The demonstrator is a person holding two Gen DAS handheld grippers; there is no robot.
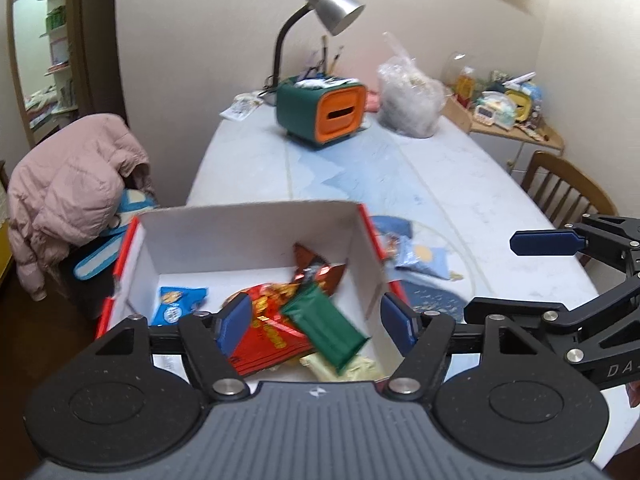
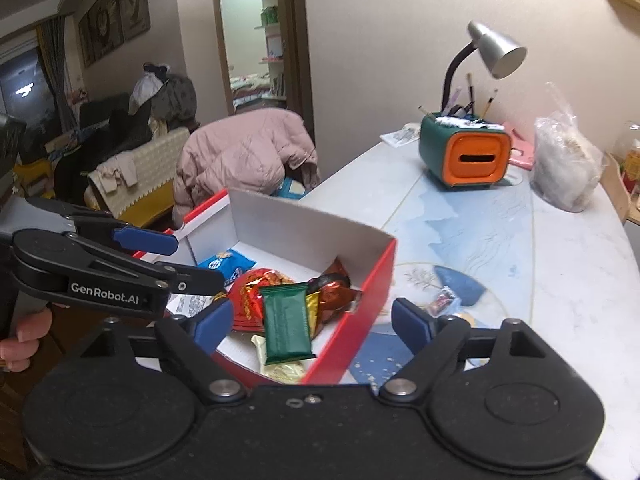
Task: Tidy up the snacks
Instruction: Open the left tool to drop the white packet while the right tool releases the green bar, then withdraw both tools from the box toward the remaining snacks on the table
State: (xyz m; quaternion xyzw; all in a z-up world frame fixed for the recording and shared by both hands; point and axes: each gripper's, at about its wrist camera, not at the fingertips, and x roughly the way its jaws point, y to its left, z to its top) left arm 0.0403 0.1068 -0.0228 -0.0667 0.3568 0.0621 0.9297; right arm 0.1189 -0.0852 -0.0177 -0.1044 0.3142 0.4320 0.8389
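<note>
A red box with a white inside (image 1: 248, 236) (image 2: 352, 320) stands at the table's near left edge. In it lie a green wrapped bar (image 1: 326, 330) (image 2: 286, 322), a red packet (image 1: 268, 328) (image 2: 250, 300), a blue packet (image 1: 176, 304) (image 2: 226, 262), a brown-red wrapper (image 1: 316, 270) (image 2: 334, 292) and a pale packet (image 1: 344, 368) (image 2: 280, 368). My left gripper (image 1: 316, 326) is open above the box, empty. My right gripper (image 2: 312, 320) is open over the box's right wall, empty. Loose snacks (image 1: 412, 256) (image 2: 444, 300) lie on the table to the right of the box.
On the white table (image 1: 460, 176) (image 2: 560, 280) stand a green and orange organiser (image 1: 320, 114) (image 2: 466, 156), a desk lamp (image 1: 332, 10) (image 2: 496, 50) and a clear plastic bag (image 1: 408, 96) (image 2: 564, 164). A chair with a pink jacket (image 1: 68, 184) (image 2: 244, 156) is left; a wooden chair (image 1: 560, 184) right.
</note>
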